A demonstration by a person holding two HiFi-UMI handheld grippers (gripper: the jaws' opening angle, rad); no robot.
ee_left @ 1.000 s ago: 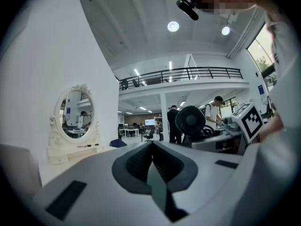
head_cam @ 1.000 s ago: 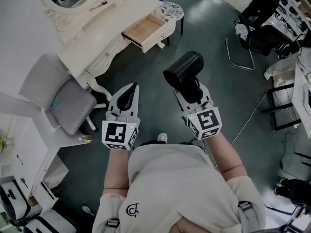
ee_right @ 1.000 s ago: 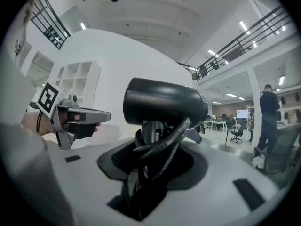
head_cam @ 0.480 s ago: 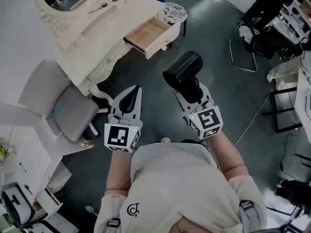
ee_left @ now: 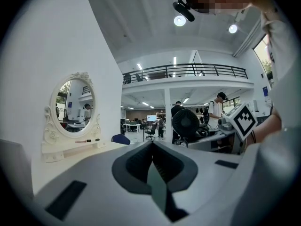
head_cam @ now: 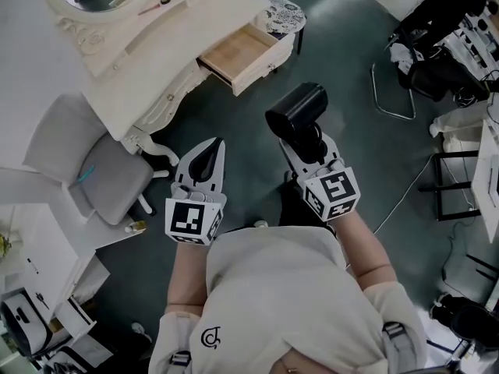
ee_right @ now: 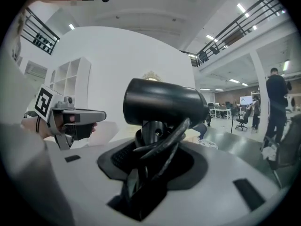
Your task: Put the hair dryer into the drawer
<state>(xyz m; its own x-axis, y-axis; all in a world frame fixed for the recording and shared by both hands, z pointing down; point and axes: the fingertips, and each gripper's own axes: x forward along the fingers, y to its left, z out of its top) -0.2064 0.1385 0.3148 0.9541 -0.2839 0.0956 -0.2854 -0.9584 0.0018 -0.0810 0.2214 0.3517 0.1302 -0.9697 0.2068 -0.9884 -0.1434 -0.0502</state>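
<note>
The right hand-held gripper [head_cam: 304, 145] clamped the black hair dryer [head_cam: 297, 109] by its handle, barrel just beyond the jaws. The left hand-held gripper [head_cam: 207, 153] was closed, empty. The open drawer [head_cam: 238, 51] lay farther off, left.

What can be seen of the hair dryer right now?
The hair dryer is black and looks like matte plastic, with a short round barrel set crosswise on a handle. Its dark cord is looped around the handle. The right tool is shut on the handle, with the barrel beyond the jaw tips. It hangs over the dark floor, apart from the open drawer, which lies ahead and to the left. Nothing else touches it.
</note>
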